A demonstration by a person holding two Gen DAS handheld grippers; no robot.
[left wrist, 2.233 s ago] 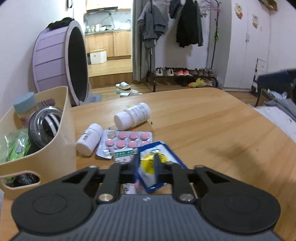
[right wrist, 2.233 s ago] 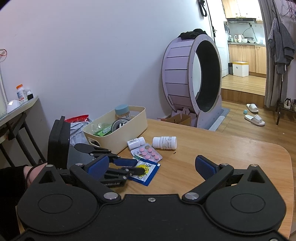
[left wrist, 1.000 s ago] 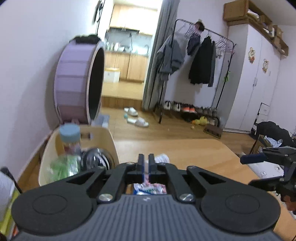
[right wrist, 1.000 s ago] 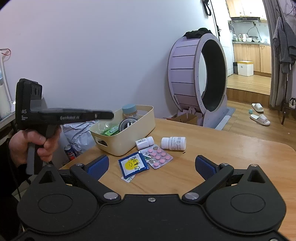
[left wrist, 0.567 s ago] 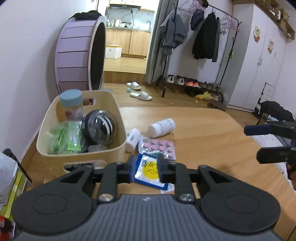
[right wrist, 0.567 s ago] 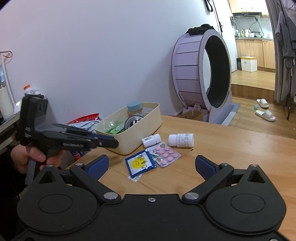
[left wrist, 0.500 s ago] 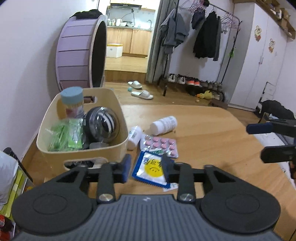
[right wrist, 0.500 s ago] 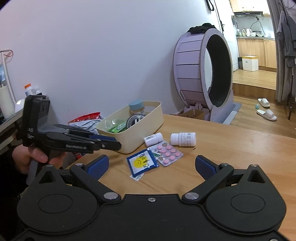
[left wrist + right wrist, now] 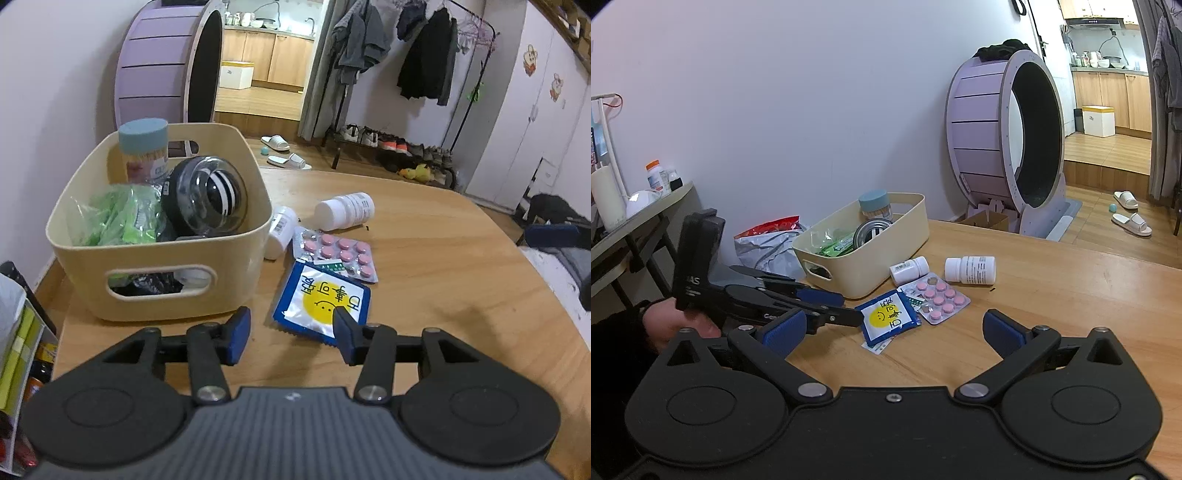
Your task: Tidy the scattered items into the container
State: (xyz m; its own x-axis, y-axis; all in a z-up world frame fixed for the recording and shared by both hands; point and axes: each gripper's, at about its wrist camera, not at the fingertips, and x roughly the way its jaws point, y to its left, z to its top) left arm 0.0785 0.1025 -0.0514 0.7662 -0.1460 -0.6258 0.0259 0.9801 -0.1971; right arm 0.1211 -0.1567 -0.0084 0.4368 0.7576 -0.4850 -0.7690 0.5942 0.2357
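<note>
A blue sachet with a yellow smiley lies flat on the wooden table. Beyond it are a pink pill blister and two white bottles, one small and one larger. The cream bin stands to the left and holds a glass jar, green packets and a blue-lidded jar. My left gripper is open just behind the sachet, its right finger at the sachet's near edge. My right gripper hangs open and holds nothing.
A large purple wheel stands on the floor past the table's far edge. A red and white bag sits left of the bin. A side shelf with bottles is at far left. A hand holds the left gripper.
The left gripper was shut on the sachet, then rose shut without it. It has since opened wide and come down behind the sachet, which lies on the table. The right gripper stayed open.
</note>
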